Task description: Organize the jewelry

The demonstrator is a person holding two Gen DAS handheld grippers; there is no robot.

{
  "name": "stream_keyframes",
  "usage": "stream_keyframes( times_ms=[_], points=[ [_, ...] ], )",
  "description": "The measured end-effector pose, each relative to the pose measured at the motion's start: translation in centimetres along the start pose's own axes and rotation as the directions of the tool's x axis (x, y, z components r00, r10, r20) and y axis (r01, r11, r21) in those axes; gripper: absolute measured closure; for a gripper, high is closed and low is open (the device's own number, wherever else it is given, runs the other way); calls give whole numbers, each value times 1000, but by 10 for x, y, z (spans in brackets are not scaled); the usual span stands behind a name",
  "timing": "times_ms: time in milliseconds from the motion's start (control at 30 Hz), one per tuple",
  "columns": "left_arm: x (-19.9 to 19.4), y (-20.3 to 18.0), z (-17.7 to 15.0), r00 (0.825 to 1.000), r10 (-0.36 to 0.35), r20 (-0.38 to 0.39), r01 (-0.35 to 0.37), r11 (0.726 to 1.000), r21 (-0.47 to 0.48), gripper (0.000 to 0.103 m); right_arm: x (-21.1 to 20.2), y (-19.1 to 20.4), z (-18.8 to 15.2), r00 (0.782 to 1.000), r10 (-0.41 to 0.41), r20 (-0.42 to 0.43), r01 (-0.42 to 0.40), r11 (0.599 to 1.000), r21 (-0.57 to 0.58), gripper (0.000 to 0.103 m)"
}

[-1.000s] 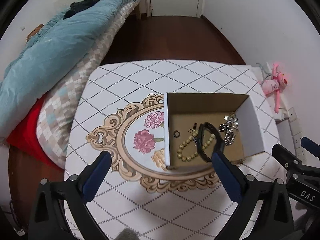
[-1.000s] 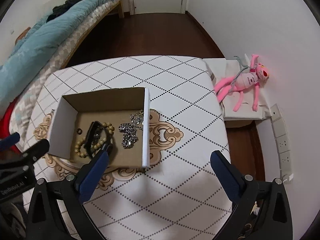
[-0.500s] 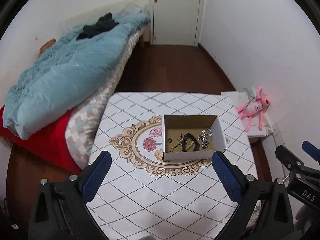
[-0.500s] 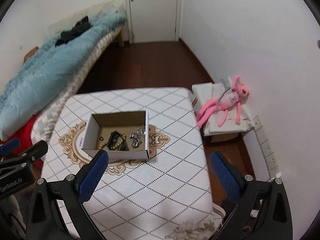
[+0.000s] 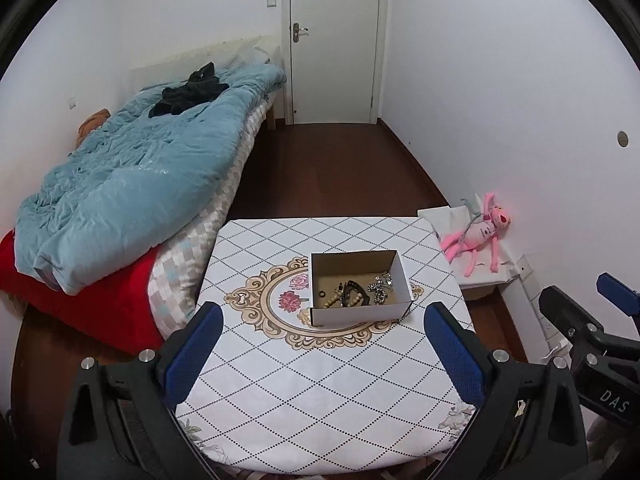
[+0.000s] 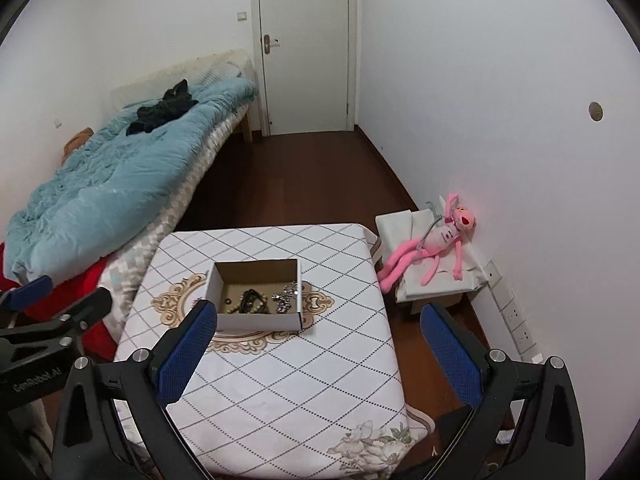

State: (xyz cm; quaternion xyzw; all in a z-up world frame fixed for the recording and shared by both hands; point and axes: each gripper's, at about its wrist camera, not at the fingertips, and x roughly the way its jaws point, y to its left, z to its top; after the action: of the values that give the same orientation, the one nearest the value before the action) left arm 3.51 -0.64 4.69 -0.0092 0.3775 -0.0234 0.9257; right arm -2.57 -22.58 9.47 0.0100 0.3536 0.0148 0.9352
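Note:
An open white cardboard box [image 5: 362,312] [image 6: 258,320] sits on the table with the patterned cloth [image 5: 320,384] [image 6: 280,380]. Inside lie a beaded bracelet [image 5: 334,301], a black band [image 5: 354,290], silver chain jewelry [image 5: 380,287] [image 6: 285,298] and a small dark ring [image 5: 320,294]. My left gripper [image 5: 320,340] is open and empty, high above and well back from the box. My right gripper [image 6: 316,340] is open and empty too, equally far back. Each gripper shows at the edge of the other's view.
A bed with a blue quilt [image 5: 132,184] and red blanket [image 5: 92,304] borders the table on the left. A pink plush toy [image 5: 480,236] [image 6: 432,244] lies on a low white stand by the right wall. A closed door [image 5: 332,40] is at the far end.
Both grippers have pulled far up and back from the box, still open. The box and jewelry now look small and the whole room has come into view.

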Motion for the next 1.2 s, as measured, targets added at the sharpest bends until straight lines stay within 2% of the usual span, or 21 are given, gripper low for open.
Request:
stream_keyframes(
  times_ms=[167, 400, 800, 1200],
  points=[
    [-2, 0, -2, 1000, 4, -8, -4, 1000, -7, 0, -15, 2, -1, 1000, 18, 12, -18, 1000, 3, 0],
    [15, 0, 1, 999, 27, -41, -28, 999, -20, 0, -3, 2, 5, 1000, 6, 2, -6, 1000, 4, 0],
    [59, -4, 20, 992, 76, -98, -78, 997, -8, 0, 62, 8, 26, 997, -26, -71, 26, 1000, -4, 0],
    [103, 0, 26, 977, 67, -202, -73, 997, -24, 0, 118, 16, 35, 987, -46, -156, 41, 999, -30, 0]
  ],
)
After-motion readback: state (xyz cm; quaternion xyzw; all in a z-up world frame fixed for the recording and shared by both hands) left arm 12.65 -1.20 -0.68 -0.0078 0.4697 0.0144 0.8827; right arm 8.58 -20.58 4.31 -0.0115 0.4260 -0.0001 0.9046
